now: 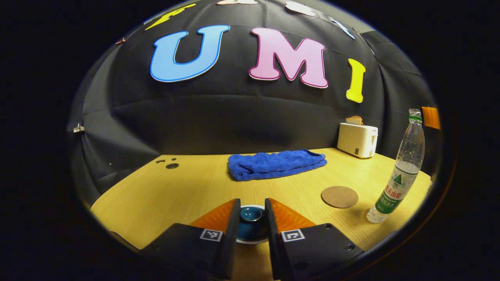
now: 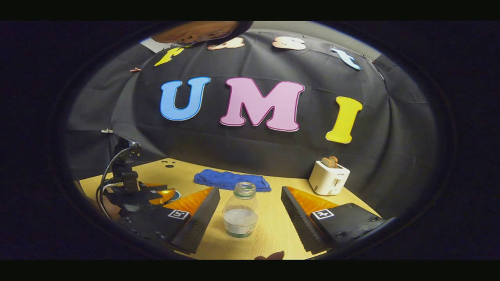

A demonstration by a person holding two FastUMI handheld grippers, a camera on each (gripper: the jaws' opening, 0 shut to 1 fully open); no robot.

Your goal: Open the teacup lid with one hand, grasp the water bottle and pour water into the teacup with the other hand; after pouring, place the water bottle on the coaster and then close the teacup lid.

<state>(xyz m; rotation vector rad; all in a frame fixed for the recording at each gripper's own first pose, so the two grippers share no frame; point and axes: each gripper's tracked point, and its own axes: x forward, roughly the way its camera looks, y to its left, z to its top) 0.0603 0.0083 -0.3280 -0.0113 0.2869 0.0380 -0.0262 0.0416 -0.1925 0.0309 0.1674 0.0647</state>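
Water bottle (image 1: 398, 171) stands upright on the wooden table (image 1: 164, 195), clear plastic, partly filled with water, green label round the lower part. In the left gripper view a green ring sits at its neck; in the right gripper view its mouth (image 2: 245, 189) looks open, cap state hard to tell.

Teacup (image 1: 251, 226) is dark blue-teal with a pale rim and sits on the table well left of the bottle. Its lid (image 1: 250, 213) is on, with a small round knob on top. Contents are hidden by the lid.

Round brown coaster (image 1: 339, 196) lies flat just left of the bottle, bare. Blue towel (image 1: 275, 164) is bunched up behind the coaster, further left of the bottle. White toaster (image 1: 357, 139) stands behind the bottle near the back wall, with a slice of bread (image 1: 354, 120) sticking out of the top.

Left gripper (image 1: 252, 214) is low over the teacup, its fingers close on either side of the lid knob; whether they actually press it, cannot tell. In the right gripper view this gripper (image 2: 156, 195) shows left of the bottle, cables trailing from it.

Right gripper (image 2: 250, 205) is level with the table and pointing at the bottle, fingers spread wide. The bottle stands between them, touching neither.
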